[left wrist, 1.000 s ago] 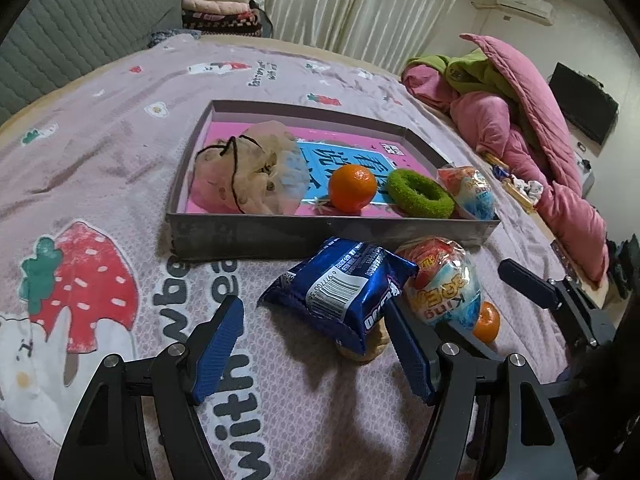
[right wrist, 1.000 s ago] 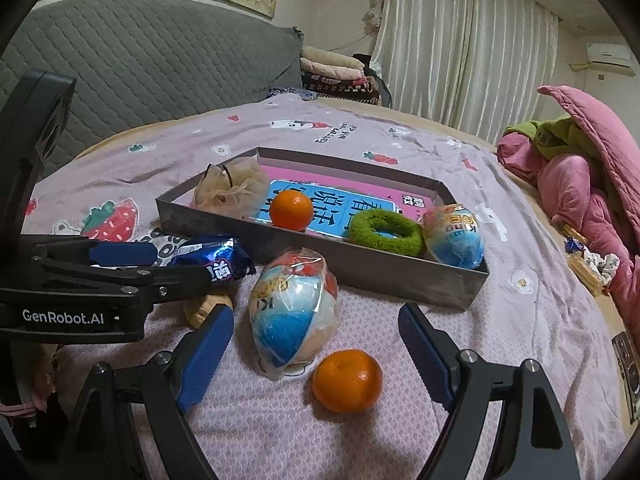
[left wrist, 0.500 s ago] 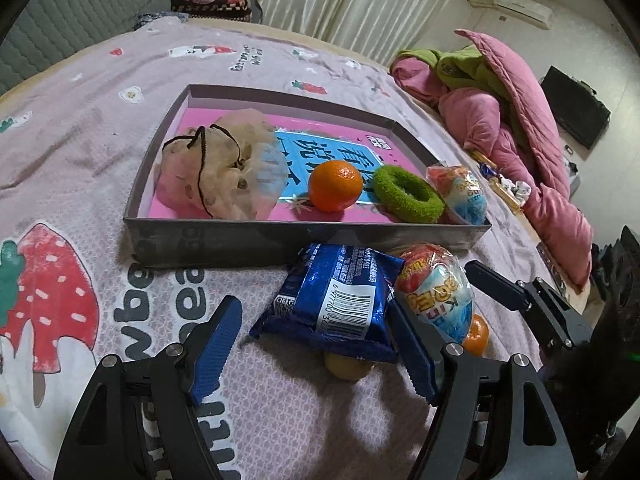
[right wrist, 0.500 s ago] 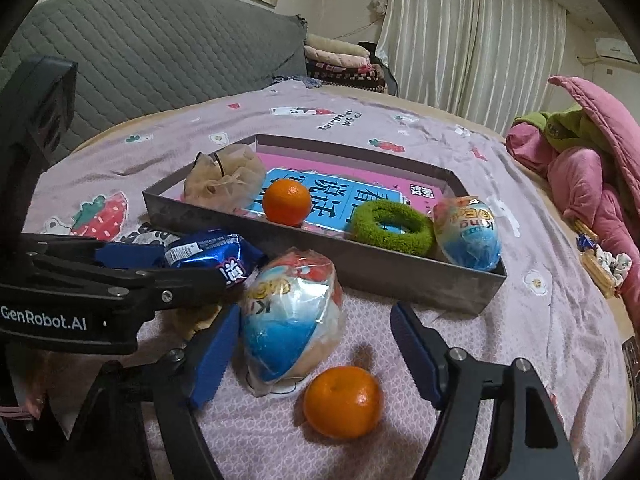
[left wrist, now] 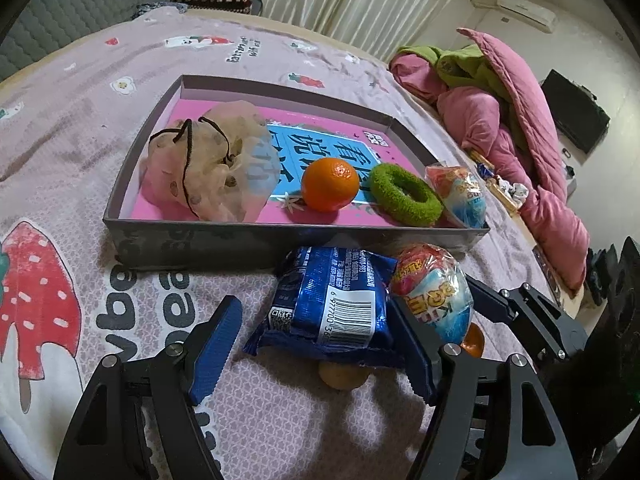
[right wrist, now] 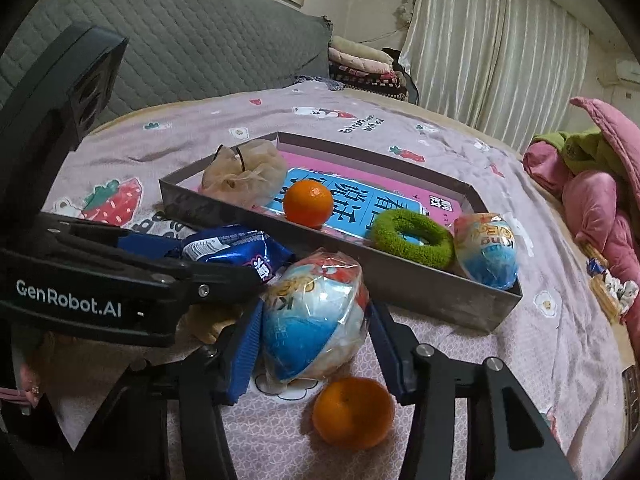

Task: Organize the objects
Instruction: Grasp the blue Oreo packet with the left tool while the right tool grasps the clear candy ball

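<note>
Left wrist view. The tray [left wrist: 172,236] lies on the bedspread [left wrist: 80,92] and already holds four items: a mesh pouch [left wrist: 208,168] at its left end, an orange [left wrist: 330,184] at the middle of its near wall, a green ring [left wrist: 406,196] to the right of that, and a wrapped toy egg [left wrist: 460,196] in its near right corner. These count as sorted. Outside the tray, touching its near wall, lies a blue snack packet [left wrist: 332,312]; a second wrapped egg [left wrist: 434,300] stands just right of it. A small tan item [left wrist: 342,378] shows under the packet's near edge; its identity cannot be told. The left gripper [left wrist: 316,356] is spread wide around the packet: the right pad sits at the packet's right edge, the left pad stands apart from it. No grip is made.

Right wrist view. The right gripper [right wrist: 312,344] has just been closing, with the second wrapped egg between its jaws. Both blue pads now lie against the egg's sides, so it is pinching the egg, which rests on the bedspread just before the tray's near wall. A second orange [right wrist: 352,412] lies loose close in front of the egg.

Status, as a judgement: four items are in place; at least four remain outside. The egg pick is under way and the packet pick is being prepared.
</note>
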Tool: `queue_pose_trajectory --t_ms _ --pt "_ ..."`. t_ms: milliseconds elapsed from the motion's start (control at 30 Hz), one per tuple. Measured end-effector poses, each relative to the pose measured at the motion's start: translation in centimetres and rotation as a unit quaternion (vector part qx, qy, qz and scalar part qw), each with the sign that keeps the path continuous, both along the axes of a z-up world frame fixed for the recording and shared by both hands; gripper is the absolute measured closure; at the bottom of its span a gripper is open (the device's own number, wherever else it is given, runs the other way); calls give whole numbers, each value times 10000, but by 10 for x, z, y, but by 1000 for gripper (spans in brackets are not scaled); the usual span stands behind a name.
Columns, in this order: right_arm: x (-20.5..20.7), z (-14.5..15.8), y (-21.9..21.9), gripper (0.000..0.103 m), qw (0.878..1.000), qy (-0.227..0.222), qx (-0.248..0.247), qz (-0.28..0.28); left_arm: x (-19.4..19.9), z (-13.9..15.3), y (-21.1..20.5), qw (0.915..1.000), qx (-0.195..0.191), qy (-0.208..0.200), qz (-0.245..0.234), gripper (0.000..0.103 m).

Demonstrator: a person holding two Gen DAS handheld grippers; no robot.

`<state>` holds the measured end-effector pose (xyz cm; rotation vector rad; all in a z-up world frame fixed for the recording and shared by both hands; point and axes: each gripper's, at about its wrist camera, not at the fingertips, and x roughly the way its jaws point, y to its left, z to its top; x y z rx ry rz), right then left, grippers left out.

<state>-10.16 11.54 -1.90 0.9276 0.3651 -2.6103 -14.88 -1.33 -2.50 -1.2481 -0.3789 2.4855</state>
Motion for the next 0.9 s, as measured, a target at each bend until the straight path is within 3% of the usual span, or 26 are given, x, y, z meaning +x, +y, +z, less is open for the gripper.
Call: queue_pose_trajectory --t_ms 900 --pt "-2 2 9 51 9997 49 -186 -120 -9 1 10 9998 31 46 -213 39"
